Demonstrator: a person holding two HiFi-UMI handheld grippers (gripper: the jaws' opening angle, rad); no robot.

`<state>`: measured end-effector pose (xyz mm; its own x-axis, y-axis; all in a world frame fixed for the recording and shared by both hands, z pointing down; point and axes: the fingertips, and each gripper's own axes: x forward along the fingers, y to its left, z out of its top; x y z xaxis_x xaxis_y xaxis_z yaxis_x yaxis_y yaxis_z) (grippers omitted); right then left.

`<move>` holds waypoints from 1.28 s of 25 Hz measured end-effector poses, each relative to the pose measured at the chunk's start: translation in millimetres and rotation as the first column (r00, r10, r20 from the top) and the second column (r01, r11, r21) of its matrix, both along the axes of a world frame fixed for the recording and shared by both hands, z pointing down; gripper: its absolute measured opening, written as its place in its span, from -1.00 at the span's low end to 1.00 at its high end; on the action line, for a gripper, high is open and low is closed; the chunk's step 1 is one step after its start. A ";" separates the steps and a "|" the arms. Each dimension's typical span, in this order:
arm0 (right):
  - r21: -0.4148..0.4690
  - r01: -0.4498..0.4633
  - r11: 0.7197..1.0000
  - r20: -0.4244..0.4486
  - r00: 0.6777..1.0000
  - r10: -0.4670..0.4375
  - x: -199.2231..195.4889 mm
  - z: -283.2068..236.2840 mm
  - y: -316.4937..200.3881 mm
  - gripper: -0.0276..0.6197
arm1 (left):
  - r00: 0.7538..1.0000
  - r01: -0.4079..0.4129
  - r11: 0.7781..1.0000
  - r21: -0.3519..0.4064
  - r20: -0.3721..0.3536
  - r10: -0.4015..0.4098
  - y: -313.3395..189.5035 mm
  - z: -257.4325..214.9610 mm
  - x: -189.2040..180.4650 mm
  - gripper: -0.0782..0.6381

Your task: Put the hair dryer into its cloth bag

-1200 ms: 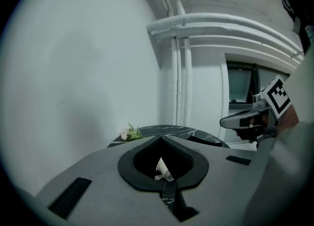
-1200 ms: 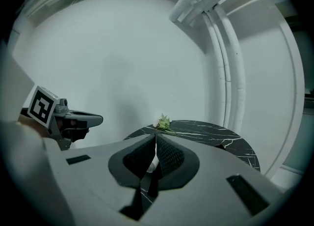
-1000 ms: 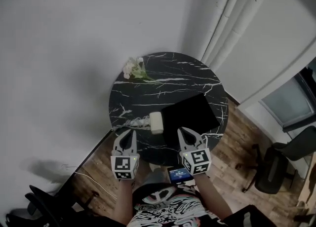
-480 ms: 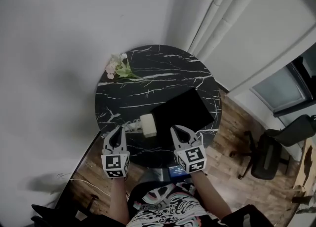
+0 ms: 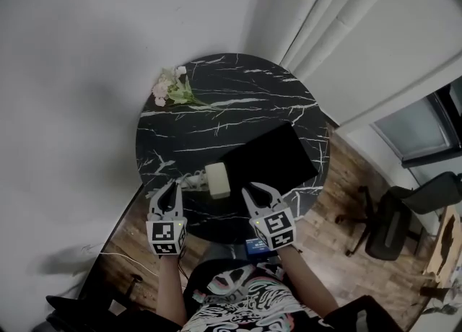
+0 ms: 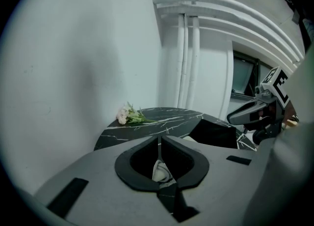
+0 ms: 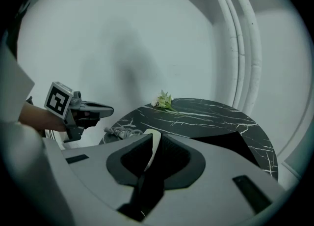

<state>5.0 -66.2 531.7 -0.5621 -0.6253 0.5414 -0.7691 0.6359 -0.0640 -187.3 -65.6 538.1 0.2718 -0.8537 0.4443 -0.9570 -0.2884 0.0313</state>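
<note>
- Nearest to me, the left gripper (image 5: 171,192) hangs at the near rim of the table (image 5: 216,110), jaws pressed together with nothing in them.
- The right gripper (image 5: 260,198) sits level with it over the same rim. Its jaws are all but closed, a hairline apart, and they too hold nothing.
- Just past and between the two tips lies the hair dryer (image 5: 217,180), cream-coloured, flat on the marble. Its cord (image 5: 189,178) is bunched in a loose coil on the left side.
- I judge the dryer a hard plastic shell, smooth and somewhat weighty. I would clamp across the narrower handle or barrel rather than the rounded end, where pads could slide off.
- The cord looks limp and will trail, so it may snag on the bag's mouth.
- Touching the dryer's right side, the cloth bag (image 5: 271,161) lies flat and black. It should be soft and shapeless, needing one lip pinched and lifted. I cannot tell which edge is the opening.
- At the far left rim, well apart, rests a small bunch of flowers (image 5: 172,89).
</note>
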 end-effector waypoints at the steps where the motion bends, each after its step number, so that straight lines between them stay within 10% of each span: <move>1: -0.011 0.013 1.000 -0.008 1.000 -0.013 -1.6 6.0 0.4 -0.84 | 1.000 -0.001 1.000 -0.010 0.004 0.001 -0.8 4.3 -1.2 -0.74; 14: -0.187 0.113 0.976 -0.126 0.982 -0.138 -12.6 77.8 5.1 -0.68 | 0.996 -0.058 0.987 -0.150 0.063 0.069 -6.6 64.1 -11.8 -0.35; 32: -0.301 0.239 0.923 -0.278 0.904 -0.325 -20.2 123.7 7.6 -0.45 | 0.909 -0.305 0.898 -0.318 0.183 0.374 -4.6 117.7 -2.8 0.17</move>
